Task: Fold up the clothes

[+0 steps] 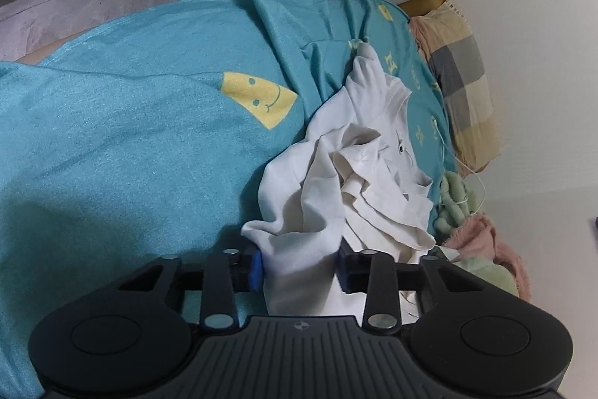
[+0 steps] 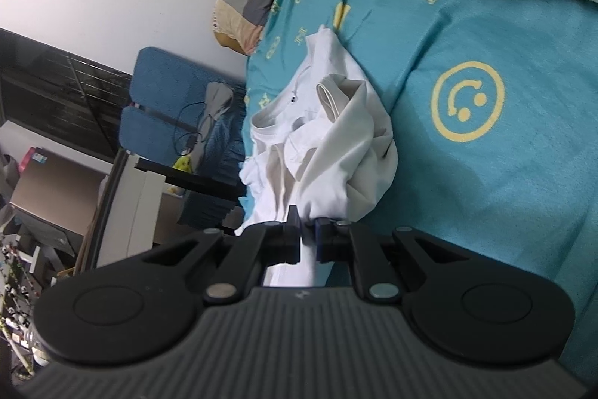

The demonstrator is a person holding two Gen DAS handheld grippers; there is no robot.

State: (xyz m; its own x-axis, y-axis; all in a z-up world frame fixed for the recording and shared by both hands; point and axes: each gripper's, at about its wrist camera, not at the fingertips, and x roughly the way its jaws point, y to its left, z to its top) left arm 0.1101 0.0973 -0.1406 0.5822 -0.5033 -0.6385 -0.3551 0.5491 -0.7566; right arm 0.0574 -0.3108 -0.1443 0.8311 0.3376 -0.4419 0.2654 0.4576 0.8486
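Note:
A crumpled white T-shirt point(image 1: 355, 174) lies on a teal bed sheet point(image 1: 130, 137) with yellow smiley prints. My left gripper point(image 1: 299, 268) has its jaws wide apart, with a bunch of the shirt's cloth lying between them. In the right wrist view the same white T-shirt point(image 2: 329, 137) lies bunched on the teal sheet point(image 2: 486, 193). My right gripper point(image 2: 308, 242) is shut on a fold of the shirt's edge, and the cloth runs up from the pinched jaws.
A checked pillow point(image 1: 459, 81) and green and pink plush blankets point(image 1: 482, 238) lie along the wall side. A thin white cable point(image 1: 467, 174) trails there. Off the bed's edge stand a blue chair point(image 2: 168, 100), boxes and clutter point(image 2: 56, 193).

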